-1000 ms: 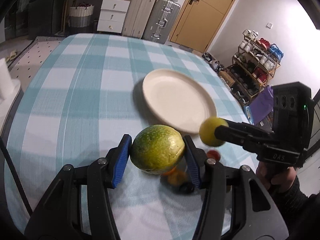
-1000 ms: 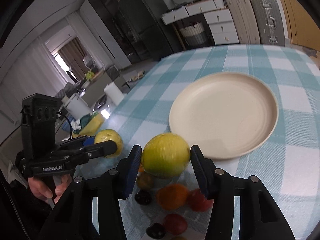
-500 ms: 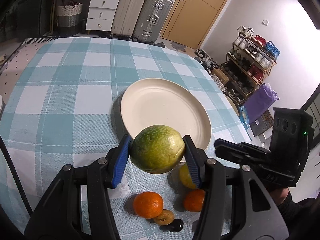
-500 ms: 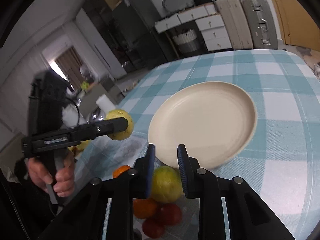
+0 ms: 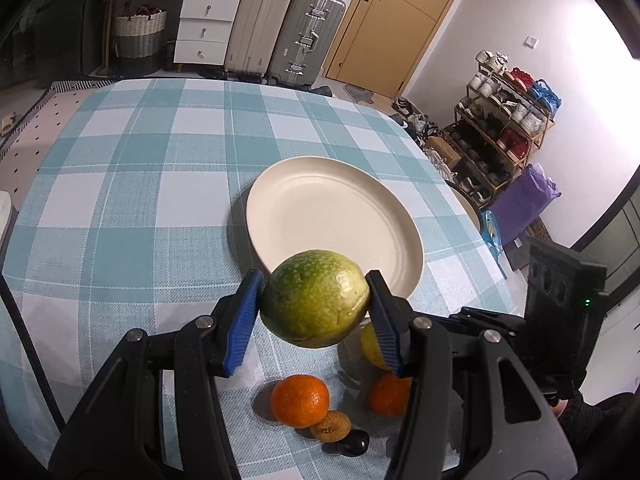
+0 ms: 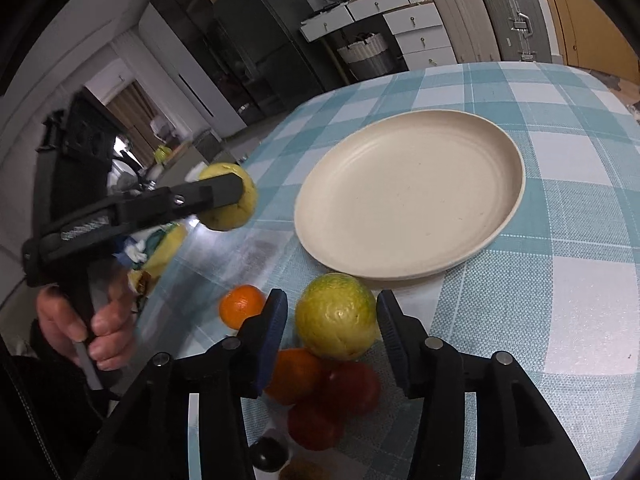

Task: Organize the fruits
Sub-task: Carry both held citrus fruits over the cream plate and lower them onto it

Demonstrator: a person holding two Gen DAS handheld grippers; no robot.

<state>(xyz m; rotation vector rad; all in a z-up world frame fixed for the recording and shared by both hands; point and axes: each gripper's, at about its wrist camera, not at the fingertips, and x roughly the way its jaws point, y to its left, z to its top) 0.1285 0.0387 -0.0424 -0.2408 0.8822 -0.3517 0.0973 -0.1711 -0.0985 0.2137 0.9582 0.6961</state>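
Note:
My left gripper [image 5: 316, 308] is shut on a large green-yellow citrus [image 5: 316, 298] and holds it above the table, just short of the empty cream plate [image 5: 320, 216]. It also shows in the right wrist view [image 6: 228, 204]. My right gripper [image 6: 332, 320] is open, its pads either side of a yellow-green citrus [image 6: 338, 316] that rests on the table by the plate's [image 6: 408, 192] near rim, not touching it. Around it lie oranges [image 5: 300, 400], red fruits [image 6: 352, 384], a kiwi half [image 5: 331, 432] and a dark plum [image 5: 352, 442].
The table wears a teal and white checked cloth [image 5: 132, 200]. Its right edge drops off near a shoe rack [image 5: 504, 128]. Suitcases [image 5: 280, 28] and drawers stand beyond the far edge.
The right gripper set its yellow-green citrus down on the table, let go and opened around it. The left gripper kept its citrus and lifted back, so the plate and loose fruits show.

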